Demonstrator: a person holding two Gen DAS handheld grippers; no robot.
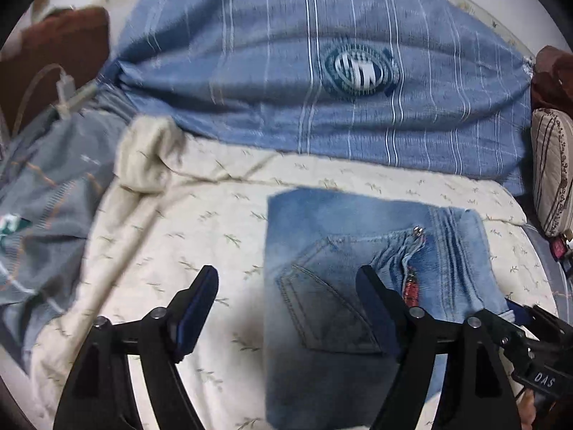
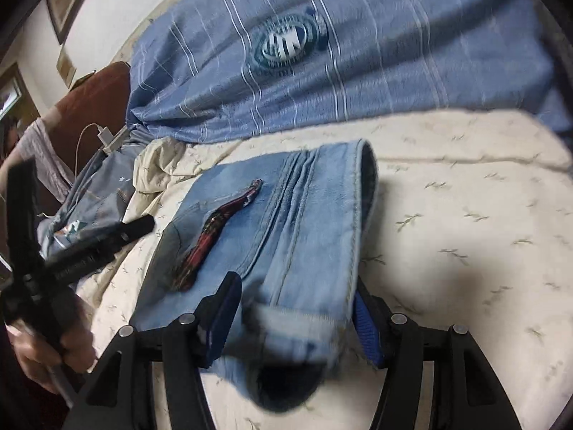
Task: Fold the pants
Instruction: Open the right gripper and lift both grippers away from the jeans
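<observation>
Both grippers, L [image 1: 286, 308] & R [image 2: 297, 317], angled down over jeans [image 2: 286, 222], fingers apart, nothing gripped.

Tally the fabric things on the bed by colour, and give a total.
Blue denim: 1, the folded jeans.
Blue with white stripes: 1, the big striped cover.
Grey-blue: 1, the rumpled cloth at the left.
Cream with small sprigs: 1, the bedsheet under everything.
Beige with brown stripes: 1, the cushion at the right edge.
Total: 5

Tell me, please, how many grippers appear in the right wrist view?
2: the right gripper at bottom centre, straddling the folded jeans, and the left gripper at the left edge, held in a hand.
</observation>
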